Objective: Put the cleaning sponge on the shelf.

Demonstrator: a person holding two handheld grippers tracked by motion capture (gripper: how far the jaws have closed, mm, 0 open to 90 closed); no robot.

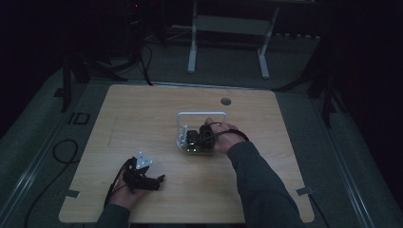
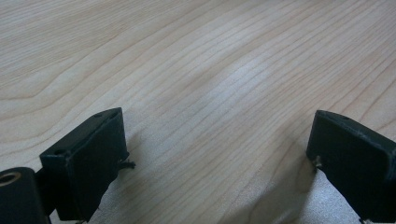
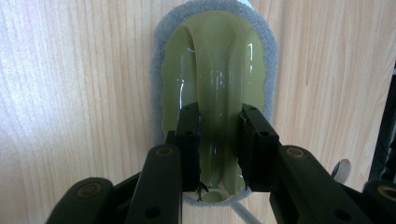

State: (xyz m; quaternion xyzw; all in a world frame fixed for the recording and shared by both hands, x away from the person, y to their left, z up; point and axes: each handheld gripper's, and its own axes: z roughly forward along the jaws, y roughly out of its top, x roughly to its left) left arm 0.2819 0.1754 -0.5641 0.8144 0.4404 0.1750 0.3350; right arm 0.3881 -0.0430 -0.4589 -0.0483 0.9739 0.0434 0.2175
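Note:
An olive-green scrubber (image 3: 212, 60) with a grey pad rim (image 3: 158, 84) lies flat on the wooden table (image 3: 70, 93). My right gripper (image 3: 219, 140) is shut on its raised middle ridge, one jaw on each side. In the high view the right gripper (image 1: 202, 137) sits low inside a white wire frame (image 1: 201, 114) at the table's centre, with the scrubber hidden under the hand. My left gripper (image 1: 159, 179) rests near the front left of the table (image 1: 142, 118). Its jaws stand wide apart over bare wood in the left gripper view (image 2: 217, 154), holding nothing.
A round cable hole (image 1: 225, 101) sits near the table's far edge. Beyond the table stands a white stand with two legs (image 1: 228, 42) on the dim floor. A cable (image 1: 62, 156) loops on the floor at the left. A white frame piece (image 3: 343, 169) shows beside the right jaw.

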